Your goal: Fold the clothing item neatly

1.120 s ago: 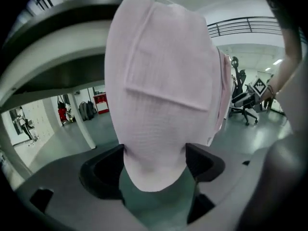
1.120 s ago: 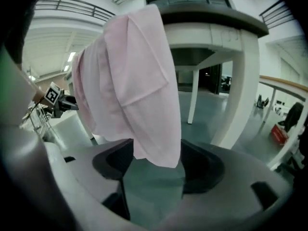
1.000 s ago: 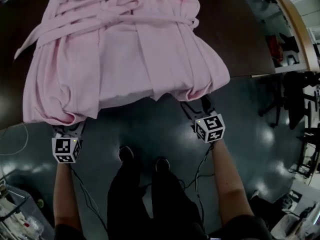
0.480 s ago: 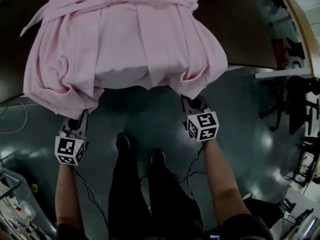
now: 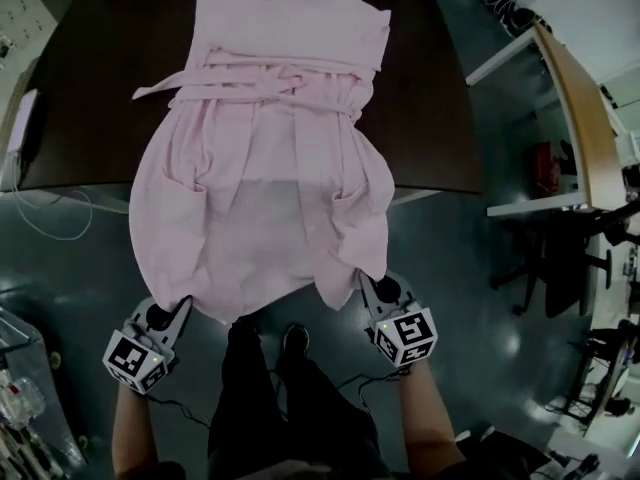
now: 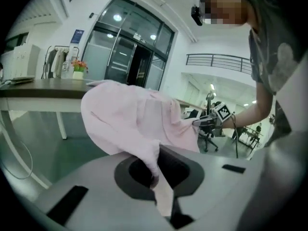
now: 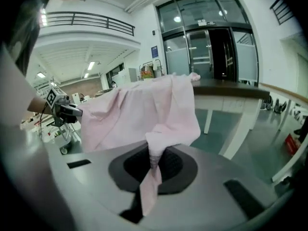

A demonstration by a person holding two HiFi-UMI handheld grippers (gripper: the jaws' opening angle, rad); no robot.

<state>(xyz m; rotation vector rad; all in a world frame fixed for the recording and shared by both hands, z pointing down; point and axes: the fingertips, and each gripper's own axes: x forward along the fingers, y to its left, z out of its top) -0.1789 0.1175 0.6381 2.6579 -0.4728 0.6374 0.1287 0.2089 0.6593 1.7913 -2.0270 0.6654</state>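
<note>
A pale pink robe with a tied belt lies on the dark table; its lower half is lifted off the table's near edge and stretched toward me. My left gripper is shut on the robe's bottom left hem corner, and pink cloth runs down between its jaws in the left gripper view. My right gripper is shut on the bottom right hem corner, with a pinched fold of cloth between its jaws in the right gripper view. Both grippers hang over the floor in front of the table.
The person's legs and shoes stand on the dark green floor between the grippers. A curved wooden desk and office chairs are at the right. Cables hang off the table's left side.
Both grippers closed on the robe's hem corners and rose, pulling the hanging lower half up and back toward me. The head view now takes in the whole robe and table.
</note>
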